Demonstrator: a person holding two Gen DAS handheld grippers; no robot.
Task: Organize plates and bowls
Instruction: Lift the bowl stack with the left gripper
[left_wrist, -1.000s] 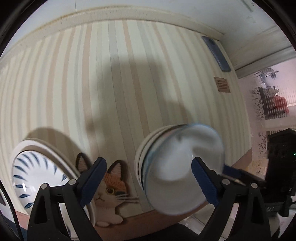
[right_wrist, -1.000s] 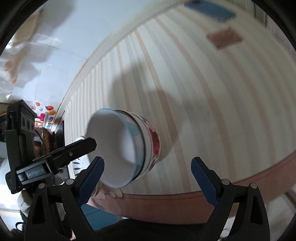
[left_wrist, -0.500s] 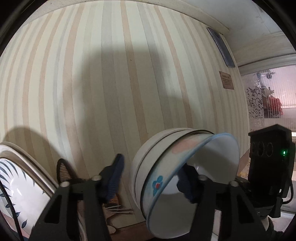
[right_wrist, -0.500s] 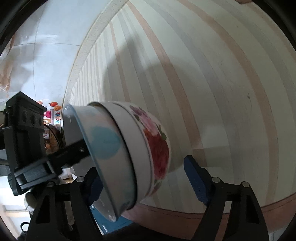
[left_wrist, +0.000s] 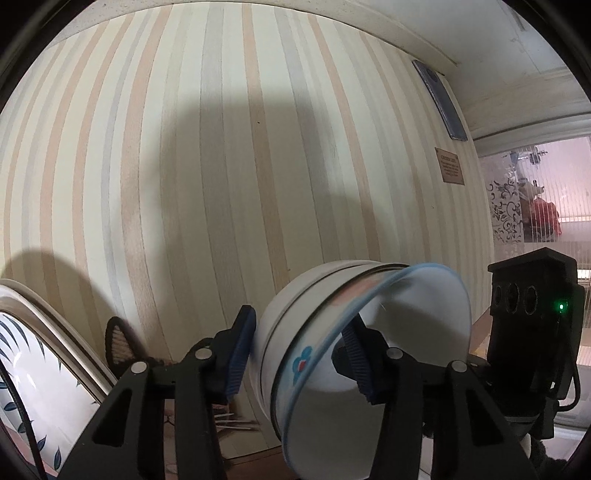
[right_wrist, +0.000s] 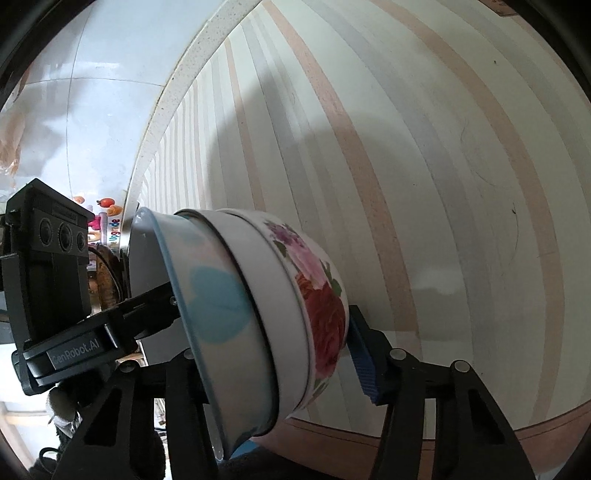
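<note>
A stack of three nested bowls sits between both grippers on the striped tablecloth (left_wrist: 221, 166). The top bowl (left_wrist: 406, 314) is white with a blue rim, and a rose-patterned bowl (right_wrist: 321, 306) is the outermost. My left gripper (left_wrist: 299, 332) is closing on the stack's wall, one finger (left_wrist: 240, 350) against the outside and the other (left_wrist: 354, 354) inside the top bowl. From the opposite side my right gripper (right_wrist: 266, 332) is closing too. Its right pad (right_wrist: 364, 362) touches the rose bowl, and its other finger is hidden behind the blue-rimmed bowl (right_wrist: 214, 306).
A large plate (left_wrist: 29, 369) with blue leaf marks lies at the lower left, beside a cat-shaped mat (left_wrist: 118, 339). The table's brown front edge (right_wrist: 480, 432) runs close below the bowls. A dark flat device (left_wrist: 443, 107) lies at the far right corner.
Both grippers have come down over the stack and narrowed from wide open. Their fingers now straddle the stack's wall, where a second ago they stood clear of it.
</note>
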